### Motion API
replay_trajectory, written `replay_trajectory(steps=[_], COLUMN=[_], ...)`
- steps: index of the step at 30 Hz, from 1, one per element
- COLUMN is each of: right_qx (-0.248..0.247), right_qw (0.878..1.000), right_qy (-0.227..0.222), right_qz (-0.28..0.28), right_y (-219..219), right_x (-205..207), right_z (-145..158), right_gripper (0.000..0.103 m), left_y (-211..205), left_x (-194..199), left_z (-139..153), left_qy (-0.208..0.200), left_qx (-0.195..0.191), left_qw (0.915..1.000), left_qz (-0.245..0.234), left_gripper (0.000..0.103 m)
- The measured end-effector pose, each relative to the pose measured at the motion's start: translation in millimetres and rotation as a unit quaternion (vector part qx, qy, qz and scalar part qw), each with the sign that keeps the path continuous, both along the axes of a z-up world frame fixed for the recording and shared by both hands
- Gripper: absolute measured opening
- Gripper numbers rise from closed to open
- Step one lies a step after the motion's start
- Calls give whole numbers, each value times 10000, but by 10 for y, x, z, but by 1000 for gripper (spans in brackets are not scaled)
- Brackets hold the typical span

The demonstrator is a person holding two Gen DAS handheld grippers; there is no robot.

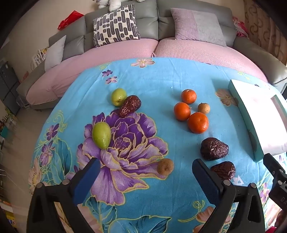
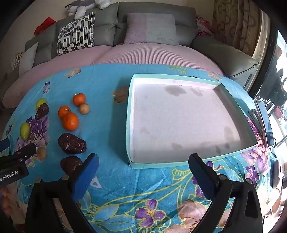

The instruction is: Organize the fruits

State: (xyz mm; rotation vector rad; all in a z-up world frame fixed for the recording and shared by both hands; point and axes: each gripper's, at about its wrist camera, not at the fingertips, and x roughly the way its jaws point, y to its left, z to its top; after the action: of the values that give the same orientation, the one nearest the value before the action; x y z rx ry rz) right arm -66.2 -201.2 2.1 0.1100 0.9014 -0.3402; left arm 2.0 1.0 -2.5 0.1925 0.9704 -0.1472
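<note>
From your left wrist view, your left gripper (image 1: 143, 169) hovers released over the flowered blue cloth (image 1: 152, 80) on the worktop, grasping nothing. A small brown fruit (image 1: 165, 166) lies between its fingertips, nearer the right one. Two wrinkled dark dates (image 1: 214, 148) lie just right of that finger, the far one with its long axis across the view. Ahead to the right, three oranges (image 1: 198, 122) cluster with a second small brown fruit (image 1: 204, 108). Ahead to the left, a green fruit (image 1: 101, 135) points its narrow end toward you, while another green fruit (image 1: 118, 96) touches a third date (image 1: 129, 106) lying diagonally. From your right wrist view, your right gripper (image 2: 143, 163) is likewise spread and holds nothing. The shallow teal tray (image 2: 127, 123) lies straight ahead, its near rim between the fingertips. All the fruit lies left of it, apart from the tray. A sofa (image 2: 152, 10) with cushions stands behind.
</note>
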Motion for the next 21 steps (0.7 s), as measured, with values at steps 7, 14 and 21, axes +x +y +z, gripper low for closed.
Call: replay_trajectory(steps=[7,14,21], right_qx=[57,113,115], right_qw=[9999,9999,9999], right_qy=[-58,-33,-15], right_qz=[-118,-108,-61], right_y=[10,-25,-22], right_x=[-33,-16,-15], right_z=[-76,9,1], right_gripper=[100,100,100], left_y=[7,18,19], left_x=[-12,0,9], left_z=[19,23,18], left_qy=[-29,-24,-19], left_qx=[-10,-17,-27], left_qw=[10000,10000,10000], left_qz=[34,79,86], left_gripper=[103,103,103])
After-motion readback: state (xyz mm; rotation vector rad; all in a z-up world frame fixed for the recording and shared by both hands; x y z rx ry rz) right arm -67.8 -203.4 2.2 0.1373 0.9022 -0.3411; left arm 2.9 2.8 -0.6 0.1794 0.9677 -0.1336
